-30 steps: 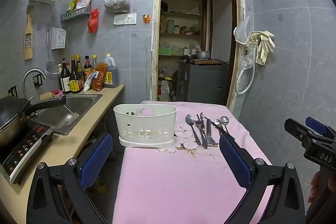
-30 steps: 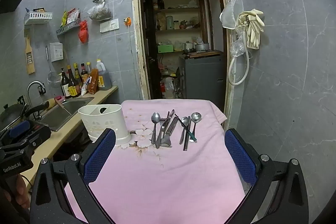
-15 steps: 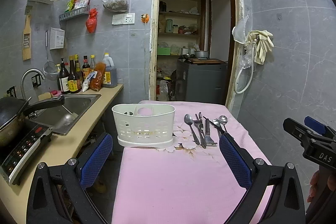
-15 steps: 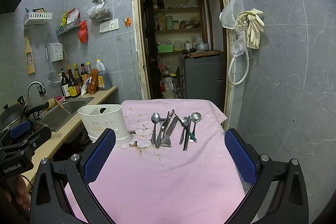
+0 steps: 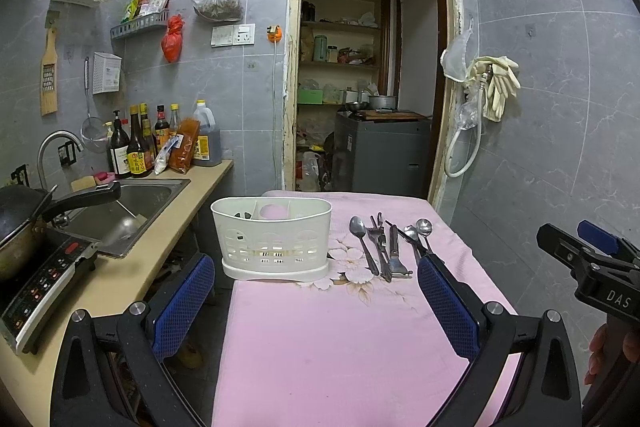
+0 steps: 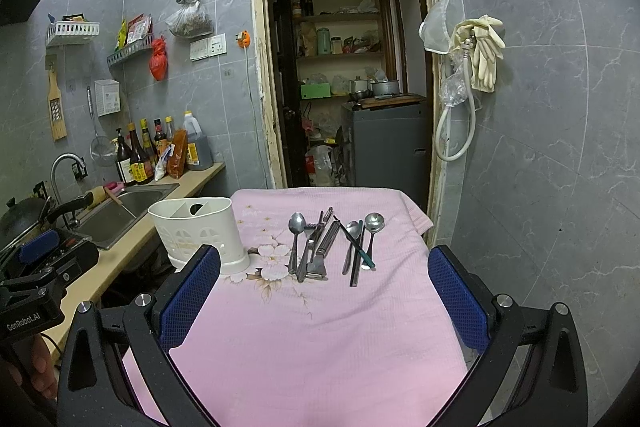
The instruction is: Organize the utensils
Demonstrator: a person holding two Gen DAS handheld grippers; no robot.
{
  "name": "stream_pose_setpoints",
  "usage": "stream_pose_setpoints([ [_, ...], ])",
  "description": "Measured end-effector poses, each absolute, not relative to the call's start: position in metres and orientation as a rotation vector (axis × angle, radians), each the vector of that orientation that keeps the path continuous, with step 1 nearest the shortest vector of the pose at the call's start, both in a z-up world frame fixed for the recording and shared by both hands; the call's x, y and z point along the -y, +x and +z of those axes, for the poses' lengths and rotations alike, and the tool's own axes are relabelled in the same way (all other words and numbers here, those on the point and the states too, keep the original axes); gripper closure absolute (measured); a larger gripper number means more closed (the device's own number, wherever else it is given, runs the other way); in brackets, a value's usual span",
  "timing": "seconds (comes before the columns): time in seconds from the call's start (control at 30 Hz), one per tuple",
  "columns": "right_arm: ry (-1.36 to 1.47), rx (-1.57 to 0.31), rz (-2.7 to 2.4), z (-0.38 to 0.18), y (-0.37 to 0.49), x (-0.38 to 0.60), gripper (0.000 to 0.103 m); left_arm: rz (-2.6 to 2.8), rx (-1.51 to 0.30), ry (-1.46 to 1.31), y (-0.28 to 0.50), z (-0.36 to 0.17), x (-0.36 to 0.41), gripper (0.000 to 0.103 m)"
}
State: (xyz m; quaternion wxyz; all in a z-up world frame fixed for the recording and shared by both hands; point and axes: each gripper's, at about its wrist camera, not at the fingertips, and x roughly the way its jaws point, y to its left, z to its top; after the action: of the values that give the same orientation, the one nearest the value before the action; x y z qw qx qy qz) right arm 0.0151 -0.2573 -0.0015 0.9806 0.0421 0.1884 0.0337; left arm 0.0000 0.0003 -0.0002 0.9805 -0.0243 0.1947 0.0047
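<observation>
A white slotted utensil caddy [image 5: 272,243] stands on the pink tablecloth [image 5: 340,339], also in the right wrist view [image 6: 200,231]. Several metal utensils [image 5: 384,243] lie side by side to its right: spoons, a fork, a peeler, chopsticks [image 6: 332,243]. My left gripper [image 5: 316,303] is open and empty, hovering over the table's near half, short of the caddy. My right gripper [image 6: 324,295] is open and empty, short of the utensils. Each gripper's body shows at the edge of the other's view.
A counter [image 5: 120,279] runs along the left with a sink [image 5: 120,211], a pan [image 5: 24,219] on an induction hob, and bottles [image 5: 160,143]. A doorway [image 5: 360,87] opens behind the table. The grey tiled wall [image 6: 560,147] stands close on the right.
Both views shift only slightly; the left gripper has drifted a little. Nothing on the table has moved, and both grippers stay open.
</observation>
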Motion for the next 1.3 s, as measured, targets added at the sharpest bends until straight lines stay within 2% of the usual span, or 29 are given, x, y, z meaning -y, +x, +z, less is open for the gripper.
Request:
stream_pose_setpoints([
  [1.3,0.085,-0.386,0.059,-0.003,0.02,0.255,0.001,0.008,-0.399,-0.05,0.006,-0.006,0.018,0.001],
])
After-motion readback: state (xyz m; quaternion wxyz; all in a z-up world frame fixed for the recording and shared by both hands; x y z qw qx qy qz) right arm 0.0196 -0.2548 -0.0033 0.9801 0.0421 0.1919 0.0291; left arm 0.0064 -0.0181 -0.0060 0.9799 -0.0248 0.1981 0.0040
